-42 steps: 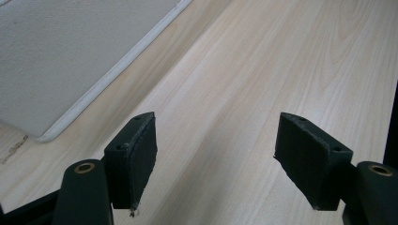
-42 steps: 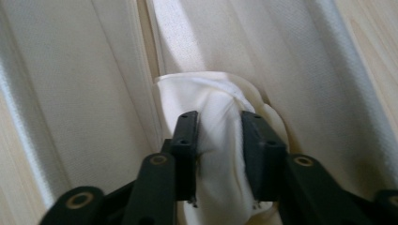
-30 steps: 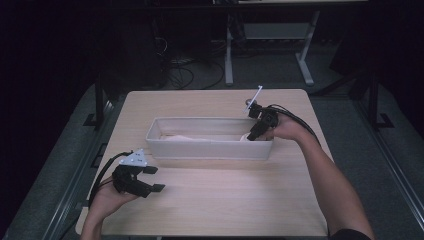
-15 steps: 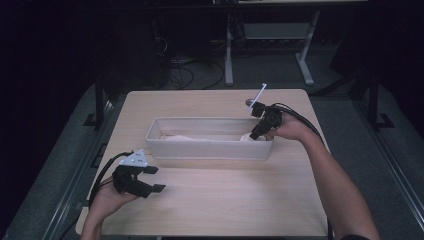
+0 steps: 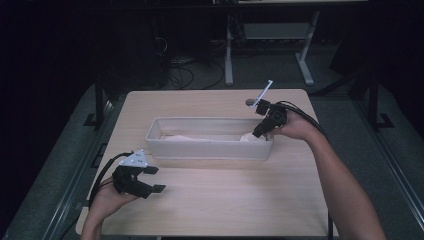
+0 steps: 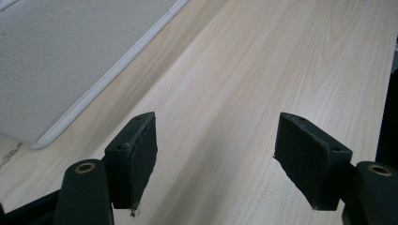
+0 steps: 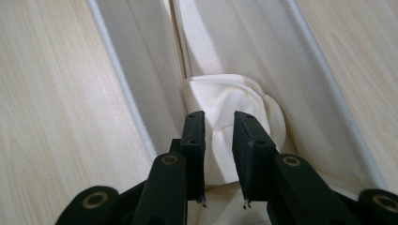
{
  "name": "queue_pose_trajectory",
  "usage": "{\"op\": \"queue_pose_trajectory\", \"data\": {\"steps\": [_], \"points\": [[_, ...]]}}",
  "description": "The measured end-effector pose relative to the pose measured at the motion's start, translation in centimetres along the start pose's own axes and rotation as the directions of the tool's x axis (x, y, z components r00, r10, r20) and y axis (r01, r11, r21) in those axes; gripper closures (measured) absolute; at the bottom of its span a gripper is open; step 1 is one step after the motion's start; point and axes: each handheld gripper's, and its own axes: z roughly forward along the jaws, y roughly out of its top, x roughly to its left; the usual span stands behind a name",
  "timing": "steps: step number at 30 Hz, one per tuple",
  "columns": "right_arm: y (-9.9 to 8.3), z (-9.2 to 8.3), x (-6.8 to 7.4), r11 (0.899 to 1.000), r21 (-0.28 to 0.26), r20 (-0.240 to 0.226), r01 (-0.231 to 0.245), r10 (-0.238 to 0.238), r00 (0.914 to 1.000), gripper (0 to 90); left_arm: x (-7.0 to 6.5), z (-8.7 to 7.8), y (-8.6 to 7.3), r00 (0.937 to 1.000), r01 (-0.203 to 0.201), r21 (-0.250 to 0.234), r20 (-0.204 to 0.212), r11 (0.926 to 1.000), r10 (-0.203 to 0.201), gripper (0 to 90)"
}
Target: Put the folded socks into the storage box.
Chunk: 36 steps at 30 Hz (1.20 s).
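The right gripper [image 7: 219, 123] sits at the right end of the long white tray [image 5: 210, 150], jaws narrowed on a fold of the cream cloth [image 7: 234, 105] lying inside. Its jaws have just been closing, and the fold sits between the pads, pinched from both sides. In the high view this gripper [image 5: 261, 131] is right of centre, above the tray's right end, where the cloth [image 5: 248, 137] bunches against the end wall; the rest of the cloth runs left along the tray floor.

The left gripper [image 6: 216, 154] rests low over bare bench [image 6: 263, 70], jaws wide, nothing between them. In the high view it [image 5: 151, 179] lies at lower left, well apart from the tray.

Risks from here:
1. The pinch takes a thin fold only; a quick lift could pull it free of the pads
2. The cloth could drag on the tray wall, so the light tray may slide or tip, since no hand steadies it
3. The trailing cable could catch the tray rim
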Motion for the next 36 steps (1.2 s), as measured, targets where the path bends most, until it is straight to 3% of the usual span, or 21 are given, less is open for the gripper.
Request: {"op": "queue_pose_trajectory", "data": {"steps": [36], "points": [[-0.6,-1.8,1.1,1.0,-0.011,0.017,0.007,-0.007,0.9998,72.4,-0.3,0.1,0.1,1.0,0.0,0.005,0.004,1.0,0.0,29.3]]}}
